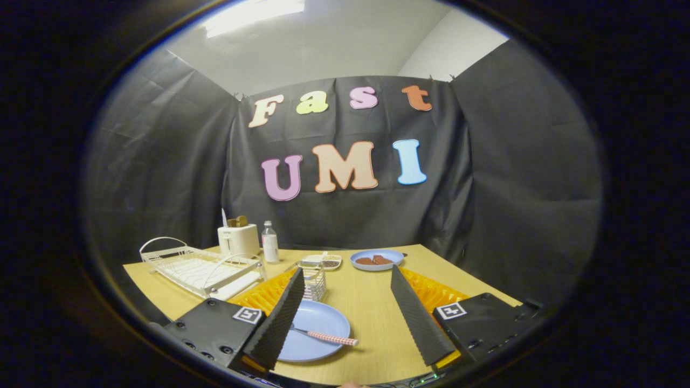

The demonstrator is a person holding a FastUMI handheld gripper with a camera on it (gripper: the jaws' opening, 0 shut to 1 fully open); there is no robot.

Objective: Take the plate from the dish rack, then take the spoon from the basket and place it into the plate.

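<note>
A round pale-blue plate (315, 331) lies flat on the bench near its front edge. A spoon (326, 337) with a checked pinkish handle rests in it, the handle pointing right over the rim. The white wire dish rack (199, 267) stands at the bench's left edge, and the small wire basket (314, 283) stands just behind the plate.

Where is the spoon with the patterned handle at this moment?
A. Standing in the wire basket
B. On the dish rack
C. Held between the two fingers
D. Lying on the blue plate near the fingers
D: the spoon lies across the blue plate on the table, its handle reaching over the plate's rim, while the gripper is open with nothing between its fingers, and the wire basket stands beyond the plate.
</note>
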